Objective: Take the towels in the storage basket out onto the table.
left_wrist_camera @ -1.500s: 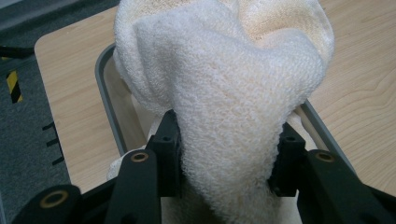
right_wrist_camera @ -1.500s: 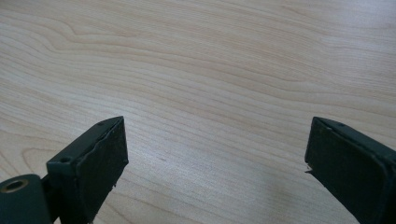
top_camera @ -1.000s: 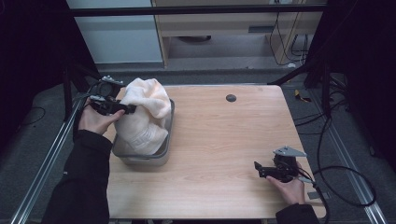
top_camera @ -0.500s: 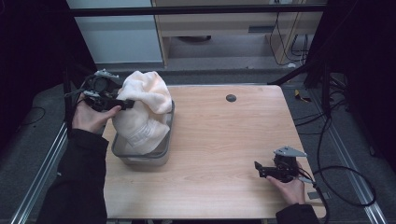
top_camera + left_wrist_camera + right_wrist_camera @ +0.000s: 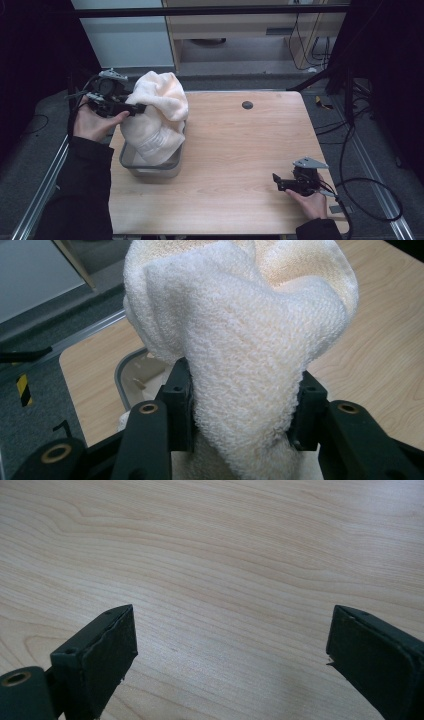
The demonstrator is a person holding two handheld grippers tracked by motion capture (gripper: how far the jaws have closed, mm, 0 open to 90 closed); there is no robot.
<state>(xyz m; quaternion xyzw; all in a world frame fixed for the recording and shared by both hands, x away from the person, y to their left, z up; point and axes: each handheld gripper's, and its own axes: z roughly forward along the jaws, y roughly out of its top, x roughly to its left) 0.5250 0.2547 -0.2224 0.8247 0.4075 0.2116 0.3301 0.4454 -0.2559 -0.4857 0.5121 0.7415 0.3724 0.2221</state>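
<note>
A cream towel [image 5: 157,117] hangs bunched above a grey bin [image 5: 150,167] at the table's left; its lower part rests inside the bin. My left gripper [image 5: 135,107] is shut on the towel's upper left fold, held up at the table's left edge. In the left gripper view the towel [image 5: 240,340] is pinched between the two black jaws, with the left gripper [image 5: 242,407] squeezing a thick fold. My right gripper [image 5: 276,181] rests low over the table's right front, open. In the right gripper view the right gripper [image 5: 230,640] has its jaws wide apart with bare wood between them.
A light wooden table [image 5: 240,150] carries a small dark round hole or disc [image 5: 247,105] near its back edge. Cables [image 5: 370,190] trail off the right side. Metal frame rails [image 5: 45,175] run along both sides.
My left gripper has lifted and drawn back to the left with the towel, pulling the cloth higher out of the bin. The right gripper has stayed still.
</note>
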